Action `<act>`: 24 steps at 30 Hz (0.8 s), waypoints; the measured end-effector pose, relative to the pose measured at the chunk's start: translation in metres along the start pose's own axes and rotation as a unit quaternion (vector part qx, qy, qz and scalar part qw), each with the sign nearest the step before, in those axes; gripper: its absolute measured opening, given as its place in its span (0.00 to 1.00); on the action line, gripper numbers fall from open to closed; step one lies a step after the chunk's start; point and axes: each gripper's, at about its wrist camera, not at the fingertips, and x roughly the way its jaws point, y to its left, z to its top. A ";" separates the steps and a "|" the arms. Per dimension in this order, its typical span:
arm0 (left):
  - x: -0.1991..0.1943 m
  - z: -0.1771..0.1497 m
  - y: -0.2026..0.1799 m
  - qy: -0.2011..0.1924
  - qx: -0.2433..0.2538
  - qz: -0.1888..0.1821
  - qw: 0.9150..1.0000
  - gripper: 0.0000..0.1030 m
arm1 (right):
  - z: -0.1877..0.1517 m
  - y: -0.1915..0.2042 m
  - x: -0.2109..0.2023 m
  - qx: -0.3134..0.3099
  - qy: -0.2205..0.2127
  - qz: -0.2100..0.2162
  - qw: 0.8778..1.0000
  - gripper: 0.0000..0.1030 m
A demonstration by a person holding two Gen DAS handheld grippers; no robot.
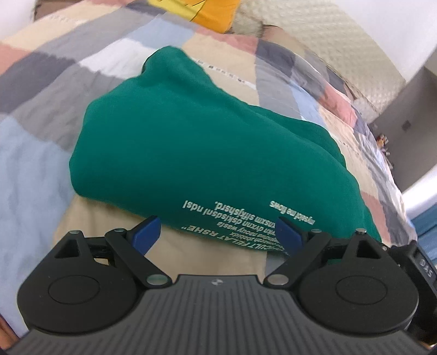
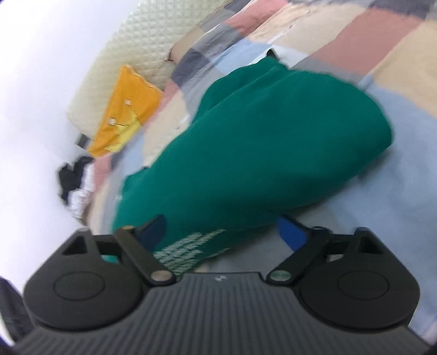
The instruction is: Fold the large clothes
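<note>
1. A soft green cotton garment with pale printed words (image 1: 196,142) lies bunched in a thick fold on a bed with a patchwork quilt of grey, blue, pink and tan squares (image 1: 49,90). It sits out in the middle of the bed, well away from the head end, where a cream bumpy headboard (image 1: 322,41) and an orange and yellow pillow (image 1: 207,11) are.
2. The left gripper (image 1: 218,232) has its blue fingers (image 1: 147,232) spread wide. Nothing is pinched. The printed edge of the garment lies right in front, partly between the fingers.
3. The right gripper (image 2: 221,232) is spread wide too, and holds nothing. The printed corner of the green garment (image 2: 245,153) sits between its fingers (image 2: 289,232), nearer the left one.
4. The long way of the garment runs away from both grippers, toward the head end.
5. Both hands look about equally near the printed edge. I think the next move is to pinch that edge.
</note>
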 end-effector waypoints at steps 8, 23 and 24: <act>0.011 0.004 0.018 0.022 -0.067 -0.050 0.996 0.91 | 0.004 -0.018 0.032 0.095 0.044 0.037 0.994 0.89; 0.028 0.016 0.073 0.022 -0.250 -0.131 0.959 0.93 | -0.002 -0.062 0.049 0.318 0.018 0.107 0.942 0.91; 0.030 0.016 0.076 0.022 -0.262 -0.136 0.955 0.93 | -0.002 -0.065 0.044 0.326 0.007 0.103 0.940 0.91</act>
